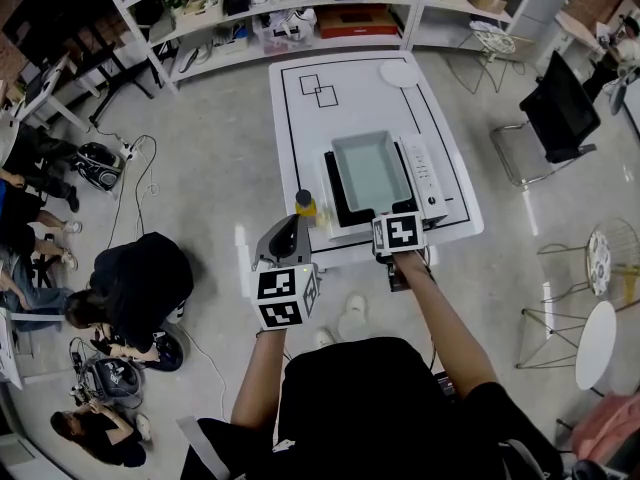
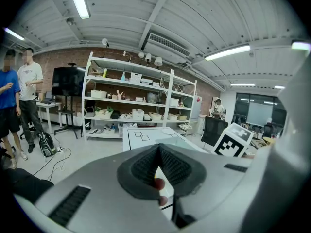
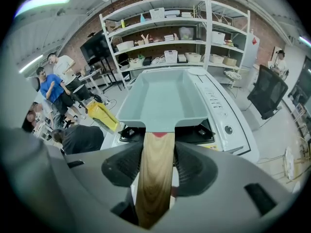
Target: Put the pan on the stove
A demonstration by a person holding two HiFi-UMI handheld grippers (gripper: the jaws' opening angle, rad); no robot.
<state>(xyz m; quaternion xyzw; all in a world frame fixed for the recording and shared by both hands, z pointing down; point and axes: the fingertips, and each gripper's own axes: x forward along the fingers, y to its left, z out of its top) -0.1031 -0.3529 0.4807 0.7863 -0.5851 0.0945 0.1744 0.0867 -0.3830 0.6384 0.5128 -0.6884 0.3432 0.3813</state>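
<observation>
Looking down, the white table with black line markings (image 1: 350, 98) carries the white-and-black countertop stove (image 1: 422, 173) by its near edge, toward the near right corner. The pale grey-green rectangular pan (image 3: 165, 98) already sits flat on the stove's black top, and its light wooden handle (image 3: 155, 178) points back over the near edge at me. My right gripper (image 3: 156, 148) has its jaws spread either side of that handle, pads not pressing it. My left gripper (image 2: 159, 152) is raised off the table, jaws together on nothing. I judge the pan stiff and fairly light, but front-heavy. The handle, close to the body, is where to hold, though its smooth wood could twist.
</observation>
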